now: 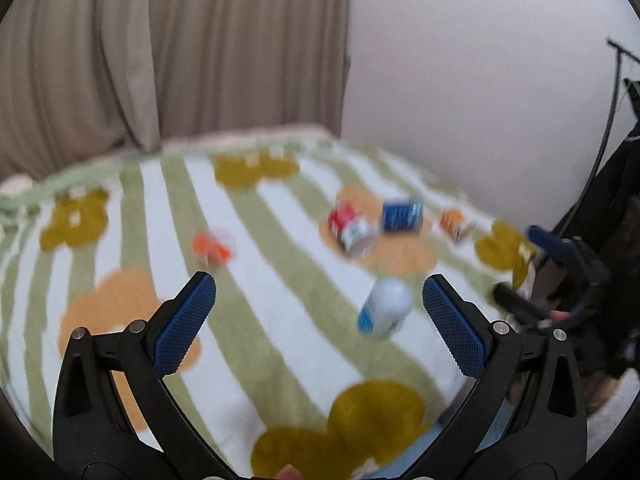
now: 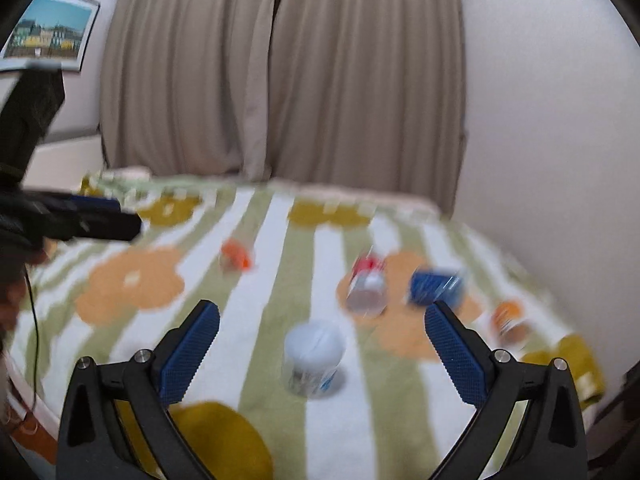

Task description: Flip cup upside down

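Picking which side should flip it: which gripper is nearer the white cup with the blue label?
Right, judging by the views. The right gripper has the cup centred between its open jaws; the left gripper sees it off toward its right jaw.

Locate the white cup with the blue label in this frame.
The white cup stands on the striped blanket, centred ahead of the open right gripper, nearer than the red cup and blue cup.
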Demonstrator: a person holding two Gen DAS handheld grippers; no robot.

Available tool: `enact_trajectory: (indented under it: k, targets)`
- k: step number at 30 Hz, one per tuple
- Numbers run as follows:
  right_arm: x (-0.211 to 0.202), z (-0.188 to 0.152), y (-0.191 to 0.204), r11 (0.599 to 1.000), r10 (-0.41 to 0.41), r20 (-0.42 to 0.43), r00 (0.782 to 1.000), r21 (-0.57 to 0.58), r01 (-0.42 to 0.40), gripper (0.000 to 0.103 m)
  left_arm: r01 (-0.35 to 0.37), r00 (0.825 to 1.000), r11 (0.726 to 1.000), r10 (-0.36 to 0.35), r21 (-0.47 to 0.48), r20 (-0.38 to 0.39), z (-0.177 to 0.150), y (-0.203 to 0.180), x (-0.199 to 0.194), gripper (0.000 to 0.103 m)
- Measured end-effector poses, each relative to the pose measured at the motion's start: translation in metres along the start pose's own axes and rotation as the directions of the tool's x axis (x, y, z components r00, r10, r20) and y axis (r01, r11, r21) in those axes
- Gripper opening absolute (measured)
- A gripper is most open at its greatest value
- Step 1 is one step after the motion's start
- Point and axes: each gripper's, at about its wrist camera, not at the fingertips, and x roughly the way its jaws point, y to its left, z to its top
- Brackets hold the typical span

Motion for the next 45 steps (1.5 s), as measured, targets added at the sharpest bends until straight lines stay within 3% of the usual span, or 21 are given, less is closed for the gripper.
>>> enact_trajectory:
  k: [3, 7, 10, 12, 18, 45]
  targets:
    - [-0.038, 0.031, -0.016, 0.994, -0.075, 0.062, 0.995, 0.082, 0.07, 0.102, -0.017, 0.992, 0.999, 0.013, 0.032, 0.122, 0.021, -0.018, -0.03, 0.103]
    - [-0.076, 0.056, -0.03, 0.967, -0.213, 0.086, 0.973, 0.161, 0.197, 0.102, -0.029, 0.969, 0.999, 0.017, 0.045, 0.247, 0.039, -0.037, -0.057, 0.103]
    - [-0.094, 0.064, -0.033, 0.929, -0.339, 0.069, 0.938, 0.179, 0.323, 0.102, -0.051, 0.946, 0.998, 0.035, 0.041, 0.321, 0.039, -0.049, -0.069, 0.103]
    - [-0.104, 0.062, -0.035, 0.91, -0.379, 0.073, 0.922, 0.207, 0.358, 0.102, -0.049, 0.942, 0.998, 0.032, 0.043, 0.334, 0.035, -0.057, -0.07, 0.103]
    - [-0.11, 0.051, -0.039, 0.892, -0.427, 0.048, 0.903, 0.189, 0.412, 0.102, -0.047, 0.947, 0.996, 0.022, 0.07, 0.32, 0.028, -0.067, -0.065, 0.103]
    - [-0.108, 0.049, -0.041, 0.891, -0.425, 0.033, 0.905, 0.195, 0.411, 0.102, -0.03, 0.949, 0.997, 0.004, 0.077, 0.316, 0.025, -0.061, -0.07, 0.103]
